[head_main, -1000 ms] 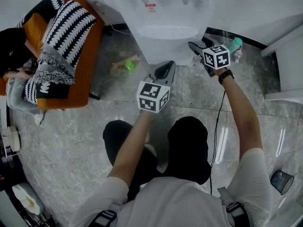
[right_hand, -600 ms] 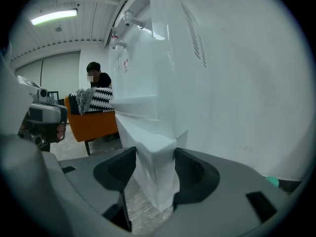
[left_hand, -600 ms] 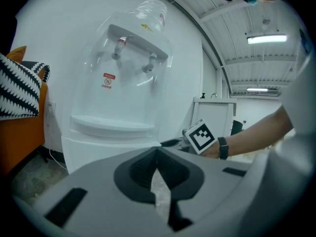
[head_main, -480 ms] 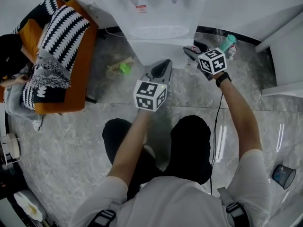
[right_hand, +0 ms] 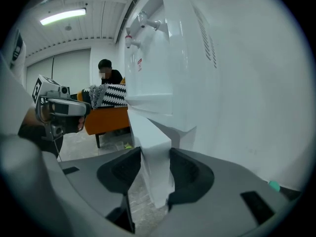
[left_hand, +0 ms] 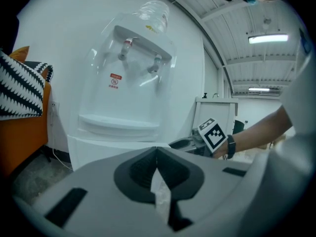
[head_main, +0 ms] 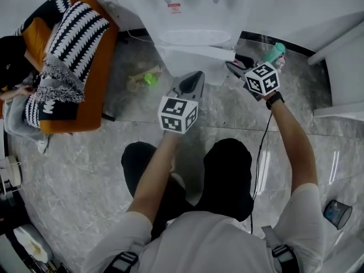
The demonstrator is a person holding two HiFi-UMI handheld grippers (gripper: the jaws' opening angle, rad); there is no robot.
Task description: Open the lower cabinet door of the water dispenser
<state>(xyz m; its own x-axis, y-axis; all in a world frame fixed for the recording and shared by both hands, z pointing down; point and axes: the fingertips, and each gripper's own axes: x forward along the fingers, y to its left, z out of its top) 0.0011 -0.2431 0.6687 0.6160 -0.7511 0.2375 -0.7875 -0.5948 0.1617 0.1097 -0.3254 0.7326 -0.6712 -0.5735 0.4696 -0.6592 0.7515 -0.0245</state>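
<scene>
right gripper [right_hand: 155, 168]: jaws have just been closing, clamped on the free edge of the lower cabinet door [right_hand: 152, 139] | door: slightly ajar at the base of the water dispenser [head_main: 196, 16] | left gripper [left_hand: 157, 156]: jaws together, empty, just short of the door

Even, cool indoor light is filling the head view. The glossy floor [head_main: 324, 147] is throwing back pale streaks of glare, and the white water dispenser [head_main: 196, 16] is washing out almost to blank near the top. Ceiling strip lights [left_hand: 268, 38] are glowing in the left gripper view, and another strip [right_hand: 63, 17] is glowing in the right gripper view. Both gripper views are bending strongly toward the edges, with black corners ringing them. The left tool [left_hand: 157, 154] and right tool [right_hand: 155, 154] are blurring close to the lens, while the cabinet door [right_hand: 148, 127] is showing fairly crisp.
</scene>
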